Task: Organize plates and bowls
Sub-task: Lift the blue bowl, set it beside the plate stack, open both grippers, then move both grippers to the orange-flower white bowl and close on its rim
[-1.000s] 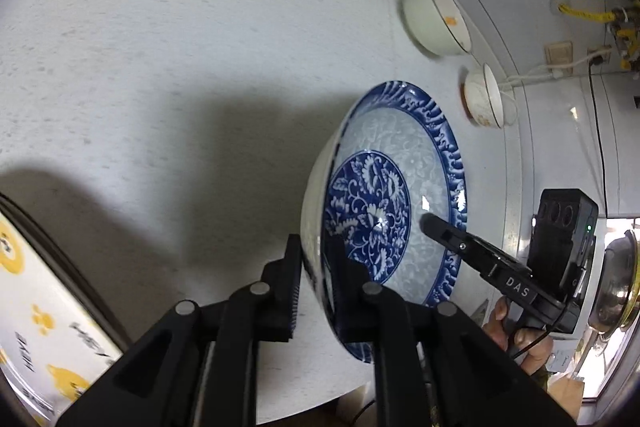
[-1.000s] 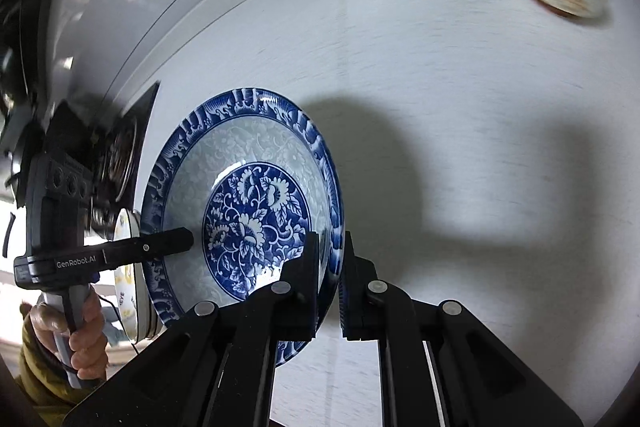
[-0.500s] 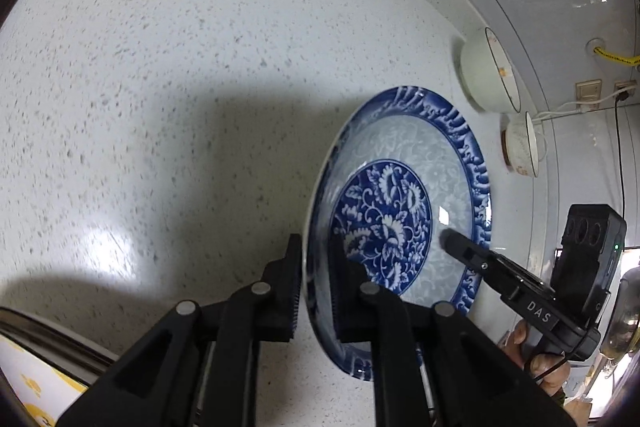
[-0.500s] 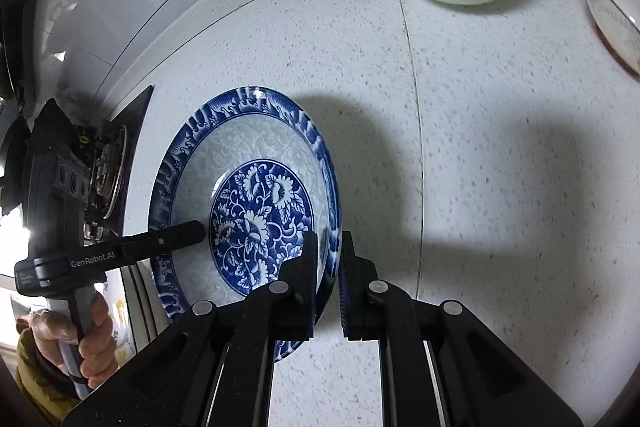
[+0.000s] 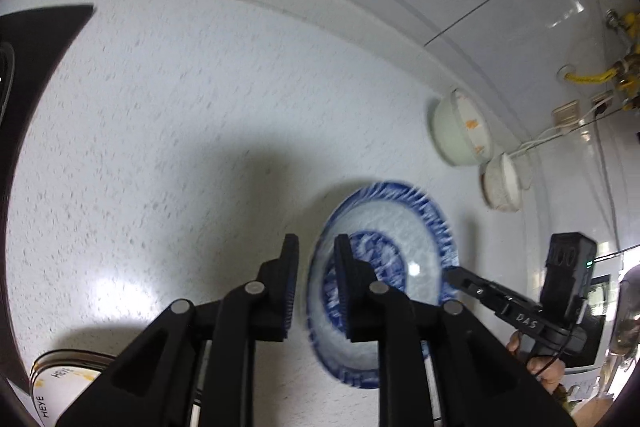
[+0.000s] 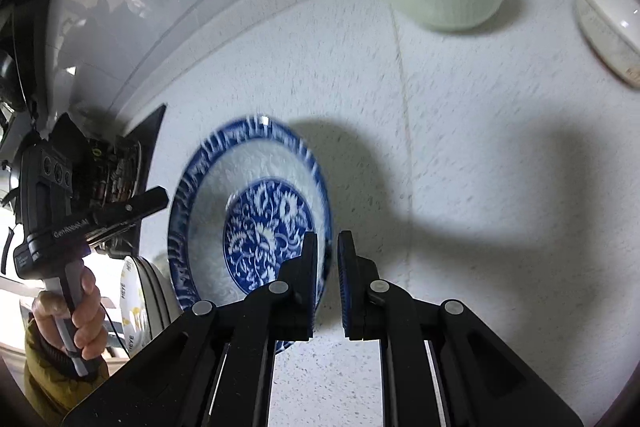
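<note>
So we've got the blue-and-white floral porcelain plate (image 6: pixel 256 227) at 11 o'clock of the right claw (image 6: pixel 327 255), rim apparently between its slightly parted fingers, while the left claw (image 5: pixel 314 259) gapes empty at its opposite edge.

Left wrist view: speckled white countertop (image 5: pixel 192 131) with crockery.

Left gripper (image 5: pixel 314 287): black jaws parted, rim of blurred blue-and-white plate (image 5: pixel 394 267) between them, touching neither clearly. Right gripper (image 5: pixel 464 277) at plate's far edge. Pale green bowl (image 5: pixel 460 131) and small white bowl (image 5: pixel 502 183) near tiled wall. Printed plate (image 5: pixel 60 387) lower left.
</note>
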Motion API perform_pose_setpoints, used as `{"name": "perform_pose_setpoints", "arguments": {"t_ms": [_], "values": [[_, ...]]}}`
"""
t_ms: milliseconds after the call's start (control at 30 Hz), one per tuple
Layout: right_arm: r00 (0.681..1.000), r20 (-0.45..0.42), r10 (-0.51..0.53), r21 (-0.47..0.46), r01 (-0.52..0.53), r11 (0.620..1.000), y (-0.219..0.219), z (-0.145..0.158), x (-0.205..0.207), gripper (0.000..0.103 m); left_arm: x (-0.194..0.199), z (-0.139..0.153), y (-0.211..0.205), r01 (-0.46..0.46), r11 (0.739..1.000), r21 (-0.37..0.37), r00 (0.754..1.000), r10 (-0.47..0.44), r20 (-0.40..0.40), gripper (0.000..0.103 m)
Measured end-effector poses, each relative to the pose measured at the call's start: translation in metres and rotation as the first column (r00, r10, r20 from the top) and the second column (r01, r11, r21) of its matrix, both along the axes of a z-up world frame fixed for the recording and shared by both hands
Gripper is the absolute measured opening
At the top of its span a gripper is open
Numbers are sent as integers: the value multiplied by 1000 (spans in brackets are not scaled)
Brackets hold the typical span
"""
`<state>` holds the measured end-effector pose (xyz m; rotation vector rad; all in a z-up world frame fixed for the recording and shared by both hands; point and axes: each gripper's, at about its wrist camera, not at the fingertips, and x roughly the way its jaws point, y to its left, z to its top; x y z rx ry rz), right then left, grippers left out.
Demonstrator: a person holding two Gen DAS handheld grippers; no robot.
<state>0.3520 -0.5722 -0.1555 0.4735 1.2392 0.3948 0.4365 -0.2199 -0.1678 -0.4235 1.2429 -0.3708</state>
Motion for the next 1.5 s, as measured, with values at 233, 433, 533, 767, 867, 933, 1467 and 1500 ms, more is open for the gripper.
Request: {"name": "perform_pose_setpoints", "arguments": {"t_ms": [233,433,533,767,867,933,1467,1500], "values": [[987,108,-116,-29,120,992,-50,39,24,34,33,55,-25,0,997,-79,992,11,129,39],[972,144,-184,-13,188,982,-89,52,65,51,79,46,-80,70,991,-114,995,-61,77,55],[969,144,-201,-33,207,978,-97,48,89,53,101,28,-114,82,988,-132,997,-79,25,55],[973,114,-198,-107,210,972,-110,27,134,53,137,-8,-171,104,991,-86,994,-107,-27,55],[984,96,-152,-122,163,979,-103,18,147,53,145,-24,-189,106,992,-70,992,-110,-53,54],[985,102,-140,-163,156,974,-98,12,154,53,151,-35,-198,105,992,-76,991,-110,-72,53],[988,30,-154,-204,157,966,-91,-14,165,12,169,-63,-213,108,990,-94,984,-120,-134,18],[988,30,-152,-209,155,966,-92,-13,162,12,166,-63,-215,104,990,-100,982,-118,-145,18]]}}
